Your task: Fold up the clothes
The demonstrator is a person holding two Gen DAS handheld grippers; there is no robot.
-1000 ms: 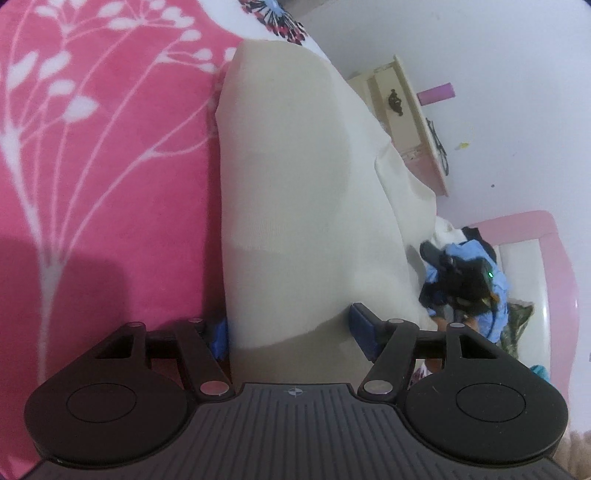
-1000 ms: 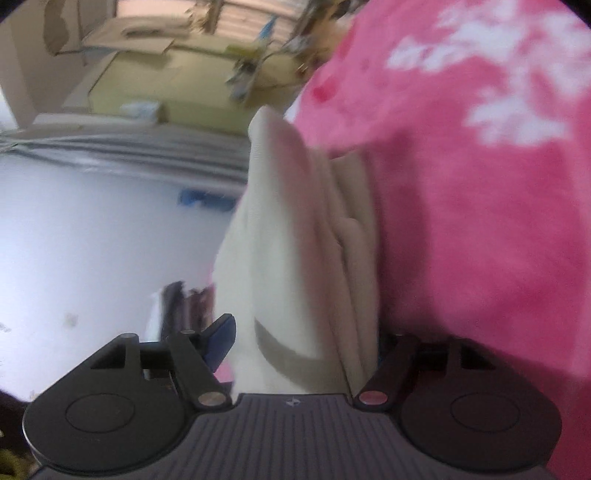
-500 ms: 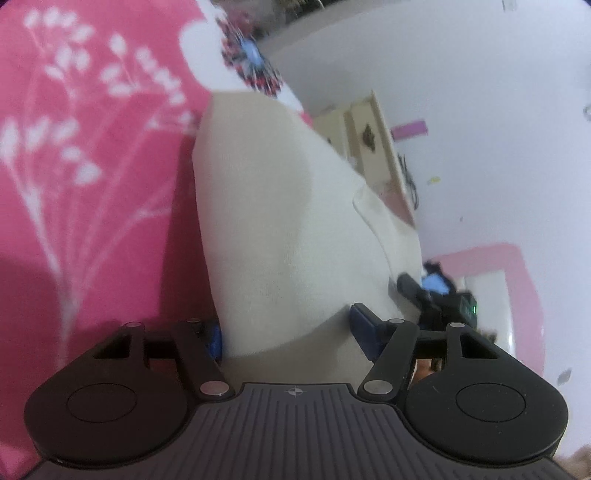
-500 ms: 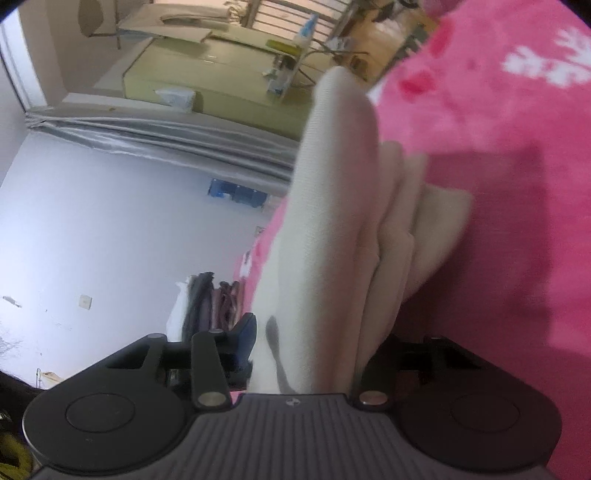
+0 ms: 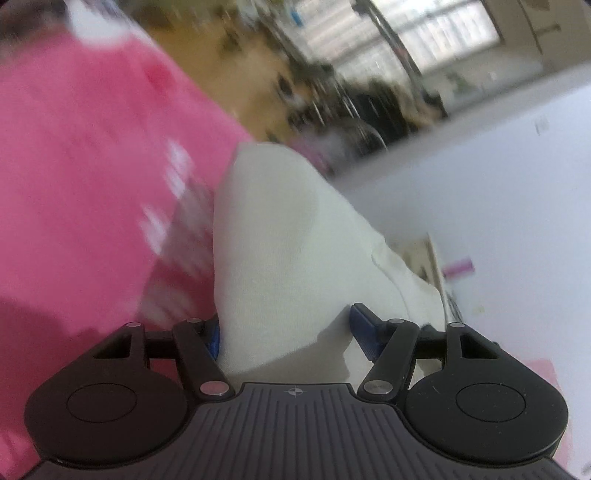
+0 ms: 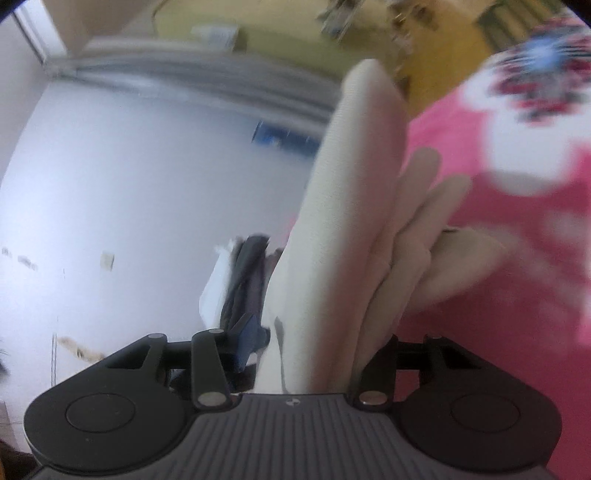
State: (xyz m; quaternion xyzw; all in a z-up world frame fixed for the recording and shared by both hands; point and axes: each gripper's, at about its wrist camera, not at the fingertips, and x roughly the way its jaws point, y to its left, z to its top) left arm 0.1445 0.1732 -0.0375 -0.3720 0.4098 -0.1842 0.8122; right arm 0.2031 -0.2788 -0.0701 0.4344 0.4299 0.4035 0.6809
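Note:
A folded cream garment [image 5: 280, 243] is held between both grippers, lifted above the pink bedspread [image 5: 81, 192]. My left gripper [image 5: 286, 332] has its blue-padded fingers on either side of one edge of the cloth, gripping it. In the right wrist view the same cream garment [image 6: 343, 221] stands up as several stacked folds, and my right gripper [image 6: 314, 347] grips its lower edge. The right finger there is hidden behind the cloth. Both views are motion blurred.
The pink bedspread with white floral print [image 6: 517, 229] lies under the garment. A white wall [image 5: 498, 206] and a cluttered yellow cabinet [image 6: 280, 33] stand beyond the bed. A pile of dark clothes [image 6: 243, 280] lies by the wall.
Both grippers have swung upward and turned with the cream garment held; the views now show more of the room and wall and less of the bedspread.

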